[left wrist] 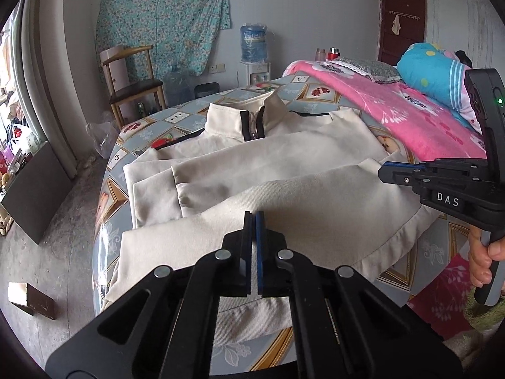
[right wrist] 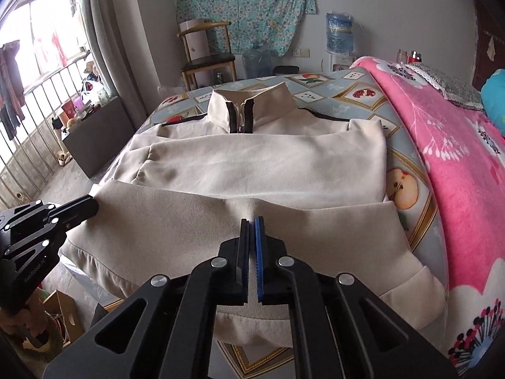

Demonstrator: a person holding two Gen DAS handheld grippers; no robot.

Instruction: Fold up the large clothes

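**Both grippers pinch the near hem of the cream jacket**

Nearest: left gripper (left wrist: 254, 218), fingers clenched on the near hem of the cream jacket (left wrist: 284, 170); fabric sits between the black pad and the blue pad and rises in a ridge at the tips. Right gripper (right wrist: 252, 222) likewise, fingers clenched on the same hem, with a small crease running up from the tips. In the left wrist view the right gripper sits at the right edge, tip at the jacket's right hem corner, and a hand (left wrist: 483, 259) grips its handle. In the right wrist view the left gripper appears at the left edge, tip at the left hem corner.

Jacket lies front up on the bed (right wrist: 407, 170), which is covered by a sheet with a fruit print, hem near, collar (right wrist: 252, 107) far. Both sleeves are folded across the chest. The zip at the collar is partly open, with dark trim.

Right of the jacket: pink floral blanket (right wrist: 457, 164), touching the sheet; a blue striped bundle (left wrist: 432, 72) lies on it farther back.

Far: wooden chair (left wrist: 132, 79), water dispenser with a blue bottle (left wrist: 252, 42), floral cloth hung on the wall (left wrist: 164, 19), brown door (left wrist: 401, 19). Far left in the right wrist view: window with railing (right wrist: 38, 94).
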